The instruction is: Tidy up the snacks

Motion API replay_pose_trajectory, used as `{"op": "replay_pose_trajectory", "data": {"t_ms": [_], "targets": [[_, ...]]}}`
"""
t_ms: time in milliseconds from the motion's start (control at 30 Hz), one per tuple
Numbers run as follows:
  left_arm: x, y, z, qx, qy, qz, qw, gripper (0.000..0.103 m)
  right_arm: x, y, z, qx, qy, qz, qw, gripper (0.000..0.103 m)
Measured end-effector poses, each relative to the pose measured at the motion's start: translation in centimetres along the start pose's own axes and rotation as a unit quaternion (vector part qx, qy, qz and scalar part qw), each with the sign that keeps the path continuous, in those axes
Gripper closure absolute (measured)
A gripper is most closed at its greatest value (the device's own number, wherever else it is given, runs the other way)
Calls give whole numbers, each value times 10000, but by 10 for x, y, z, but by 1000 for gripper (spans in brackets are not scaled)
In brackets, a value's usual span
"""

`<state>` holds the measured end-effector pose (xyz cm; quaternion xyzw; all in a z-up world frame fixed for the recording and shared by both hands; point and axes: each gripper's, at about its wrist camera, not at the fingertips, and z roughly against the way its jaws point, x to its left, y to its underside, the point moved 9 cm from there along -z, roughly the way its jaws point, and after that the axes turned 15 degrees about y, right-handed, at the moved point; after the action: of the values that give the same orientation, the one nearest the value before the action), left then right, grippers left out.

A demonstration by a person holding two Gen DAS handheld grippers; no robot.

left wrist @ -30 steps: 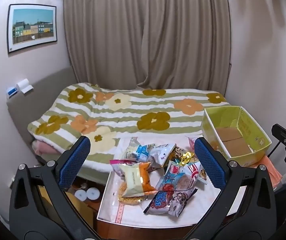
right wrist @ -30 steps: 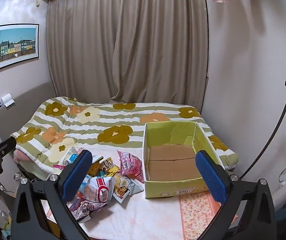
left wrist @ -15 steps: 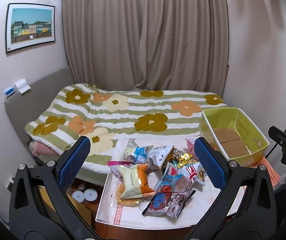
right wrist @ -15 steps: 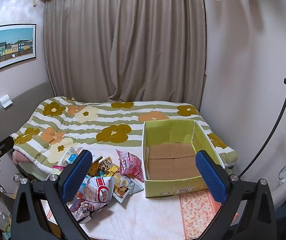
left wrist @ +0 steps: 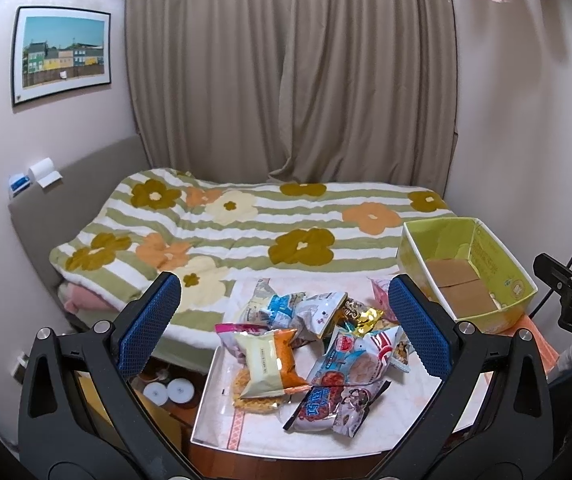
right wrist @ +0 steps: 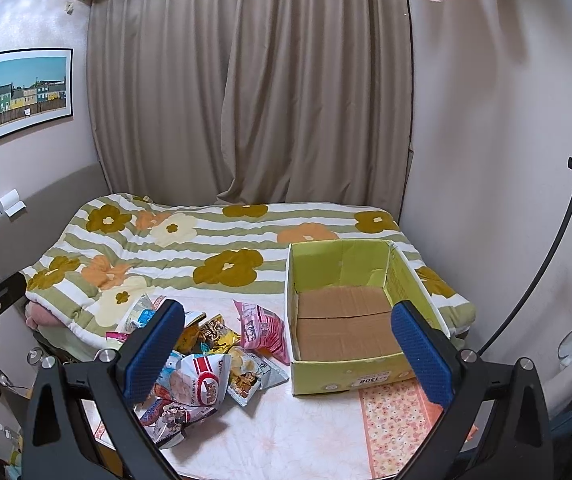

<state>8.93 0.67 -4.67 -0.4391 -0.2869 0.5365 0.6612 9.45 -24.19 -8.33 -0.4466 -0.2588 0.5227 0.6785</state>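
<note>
Above snack pile (left wrist: 310,344): L gripper (left wrist: 286,326) (agape)

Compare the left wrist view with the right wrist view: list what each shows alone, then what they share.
Left wrist only: two round white discs on the floor beside the table, and the orange-and-cream packet.
Right wrist only: the box's front label and the floral pink cloth.
Both: the snack pile, the empty yellow-green box, the flowered bed quilt, both grippers open.

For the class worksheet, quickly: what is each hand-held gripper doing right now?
Left hand-held gripper: open, holding nothing, above the snack pile.
Right hand-held gripper: open, holding nothing.
</note>
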Motion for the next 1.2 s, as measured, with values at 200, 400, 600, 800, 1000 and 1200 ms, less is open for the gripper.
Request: {"op": "replay_pose_trajectory", "data": {"t_ms": [200,400,600,800,1000,1200], "targets": [[0,0,1,2,3,6,10000,0,1,0,0,2,1,-4,10000,0],[0,0,1,5,1,2,10000,0,1,-1,3,-7,12,-3,10000,0],[-1,0,0,9,3,-23,10000,0,1,-1,3,-6,11,-12,10000,0],[0,1,0,22,-14,-28,10000,0,2,-2,4,5,-12,-29,10000,0],[-1,4,-1,38,-22,-24,10000,0,2,-2,5,14,-18,-27,10000,0],[0,3,-1,38,-19,-23,10000,0,0,-2,4,37,-57,-54,10000,0]]}}
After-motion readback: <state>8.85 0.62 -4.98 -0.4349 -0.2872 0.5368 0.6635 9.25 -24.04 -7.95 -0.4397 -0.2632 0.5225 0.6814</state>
